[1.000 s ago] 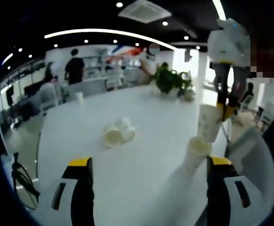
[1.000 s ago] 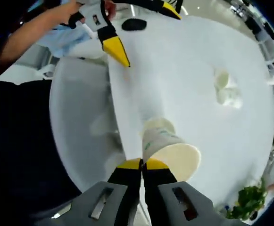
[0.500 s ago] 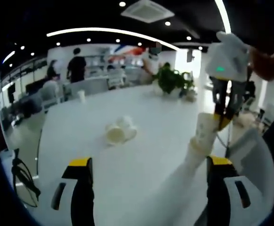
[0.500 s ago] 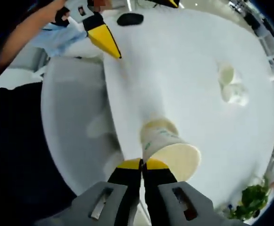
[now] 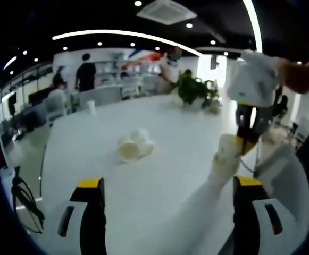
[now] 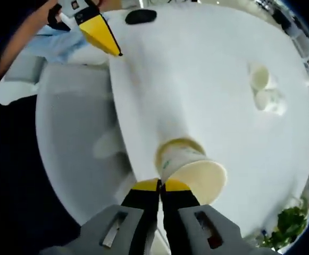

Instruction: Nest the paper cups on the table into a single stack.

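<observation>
Right claw is clamped on the rim of a paper cup; in the right gripper view its yellow tips sit pinched together at 6 o'clock with the cup wall between them. That held cup is partly seated in the top of a stack of cups, whose mouth rings the held cup's lower end. In the left gripper view the same pairing sits at about 3 o'clock: right claw coming down from above, held cup under it, stack rising from the lower right.

Left claw is apart, both yellow-tipped jaws spread wide at the bottom of its own view with nothing between them. In the right gripper view one of its yellow tips pokes in at 11 o'clock, well apart from the stack.

Two loose cups lie on their sides, touching, near the centre of the white tabletop; in the right gripper view they sit at 2 o'clock. A potted plant stands at the far end of the tabletop, 12 o'clock in the left gripper view. One more upright cup stands at the far left edge.
</observation>
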Motion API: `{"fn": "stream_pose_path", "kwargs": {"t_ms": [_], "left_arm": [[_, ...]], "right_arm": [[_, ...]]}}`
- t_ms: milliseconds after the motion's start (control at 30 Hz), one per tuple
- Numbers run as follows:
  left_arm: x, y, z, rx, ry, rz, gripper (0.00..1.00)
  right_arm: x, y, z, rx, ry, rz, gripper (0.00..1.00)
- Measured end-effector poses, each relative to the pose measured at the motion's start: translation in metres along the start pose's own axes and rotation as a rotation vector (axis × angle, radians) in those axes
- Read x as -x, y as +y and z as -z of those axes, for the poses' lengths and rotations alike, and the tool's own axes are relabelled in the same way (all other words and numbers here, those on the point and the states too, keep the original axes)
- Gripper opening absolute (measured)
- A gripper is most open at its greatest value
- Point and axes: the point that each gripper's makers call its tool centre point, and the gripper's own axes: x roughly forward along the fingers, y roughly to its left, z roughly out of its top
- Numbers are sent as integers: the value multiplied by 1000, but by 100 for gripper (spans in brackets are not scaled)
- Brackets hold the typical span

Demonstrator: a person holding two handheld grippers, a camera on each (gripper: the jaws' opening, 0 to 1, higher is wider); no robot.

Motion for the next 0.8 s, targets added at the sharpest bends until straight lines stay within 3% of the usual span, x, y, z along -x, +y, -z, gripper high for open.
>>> {"fn": "stream_pose_path", "kwargs": {"t_ms": [367,600,800], "left_arm": [[2,-2,4,4,9,1,98],[5,0,8,6,15,-3,98],[4,-3,8,8,15,0,98]], "right_arm": [[-26,-5,-7,-3,-5,10,0],[-32,-2,-14,-21,-33,0,0],[-38,-2,-15,-1,-15,13,0]]}}
